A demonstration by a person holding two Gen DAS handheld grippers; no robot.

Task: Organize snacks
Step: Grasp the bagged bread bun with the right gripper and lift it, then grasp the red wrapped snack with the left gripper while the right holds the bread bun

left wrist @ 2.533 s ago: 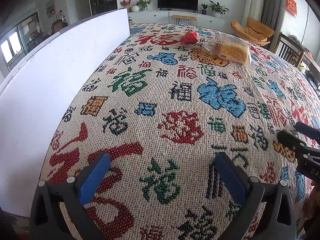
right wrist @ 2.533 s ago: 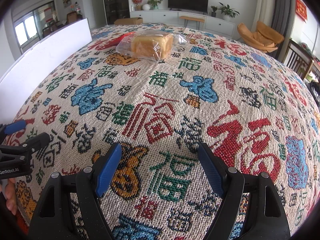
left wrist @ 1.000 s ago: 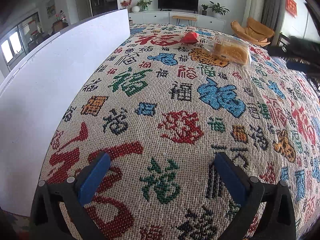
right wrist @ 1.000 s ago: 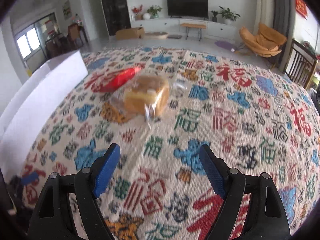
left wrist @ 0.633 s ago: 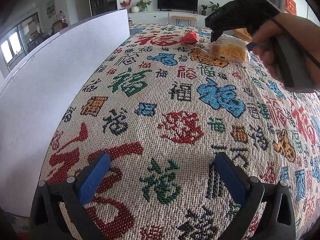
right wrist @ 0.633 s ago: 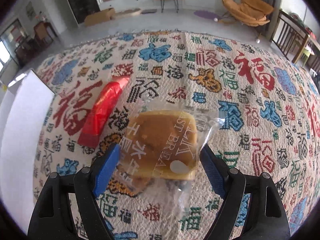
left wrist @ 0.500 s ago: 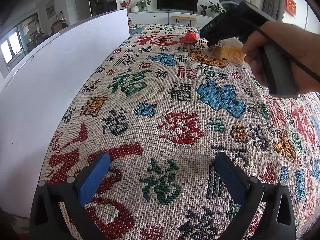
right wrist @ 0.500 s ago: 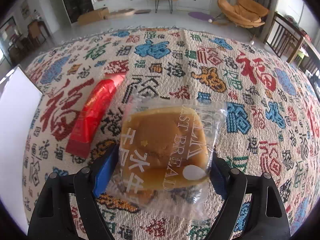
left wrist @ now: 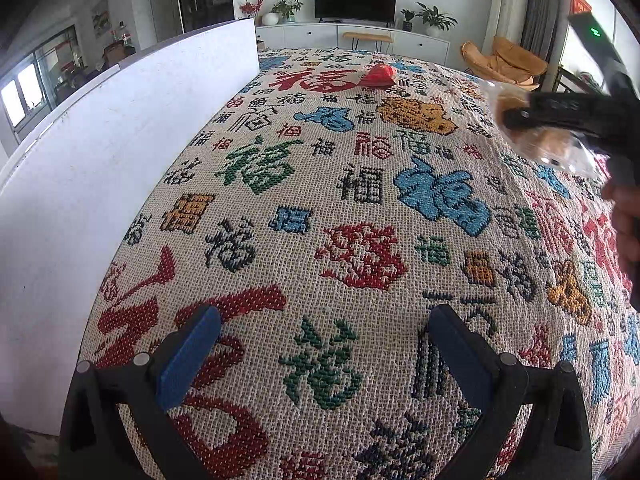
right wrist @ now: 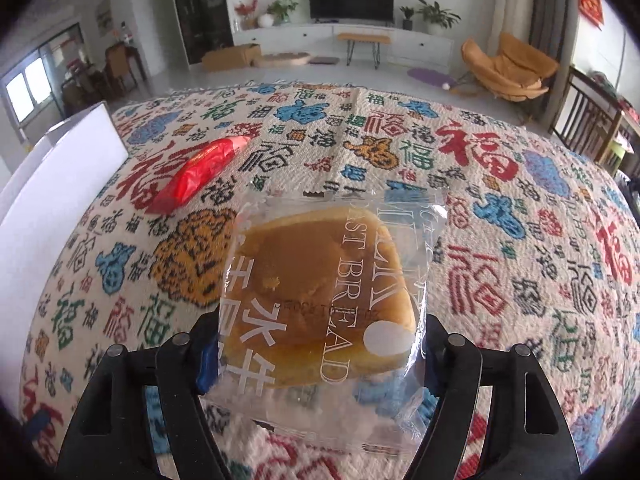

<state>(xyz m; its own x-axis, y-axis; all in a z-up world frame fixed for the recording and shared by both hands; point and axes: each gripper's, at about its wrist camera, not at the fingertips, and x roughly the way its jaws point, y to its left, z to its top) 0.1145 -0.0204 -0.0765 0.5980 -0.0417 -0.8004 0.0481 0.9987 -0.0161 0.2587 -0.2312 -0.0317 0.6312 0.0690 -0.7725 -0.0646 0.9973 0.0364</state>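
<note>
the right gripper [right wrist: 320,360] has just been closing its jaws on a clear-wrapped toast bread [right wrist: 320,296], clamping the packet at both sides and holding it above the patterned tablecloth [right wrist: 500,208]. a red snack packet [right wrist: 196,174] lies on the cloth to the far left, near a white board [right wrist: 60,184]. the left gripper [left wrist: 320,352] hangs open and empty over the near cloth.
</note>
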